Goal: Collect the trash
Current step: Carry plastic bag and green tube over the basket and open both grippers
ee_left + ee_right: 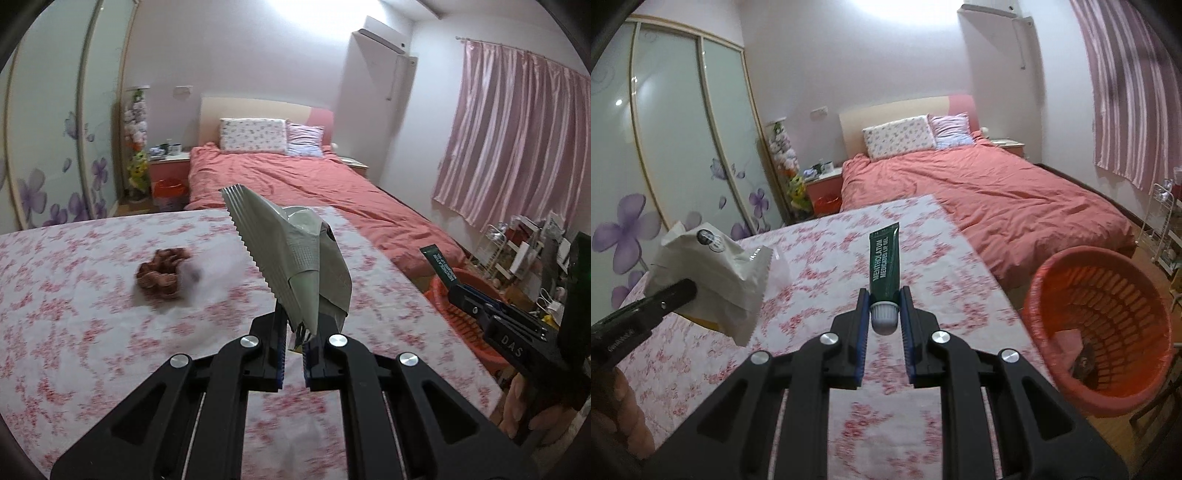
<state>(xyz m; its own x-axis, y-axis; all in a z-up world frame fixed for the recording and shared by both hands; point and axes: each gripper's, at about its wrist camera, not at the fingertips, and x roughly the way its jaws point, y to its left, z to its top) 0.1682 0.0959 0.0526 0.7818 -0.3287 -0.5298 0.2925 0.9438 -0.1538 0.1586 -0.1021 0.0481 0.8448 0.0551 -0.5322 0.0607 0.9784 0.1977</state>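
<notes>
Left gripper (301, 328) clamped on crumpled silver wrapper (291, 254), raised above floral tablecloth (74, 295). Right gripper (884, 306) clamped on green tube (885, 260) at white cap end, tube pointing away over table. Brown scrunchie (162, 273) lies on cloth, left of wrapper. Orange basket (1108, 317) stands beside table at right, some scraps inside. Pink bed (997, 195) beyond.
</notes>
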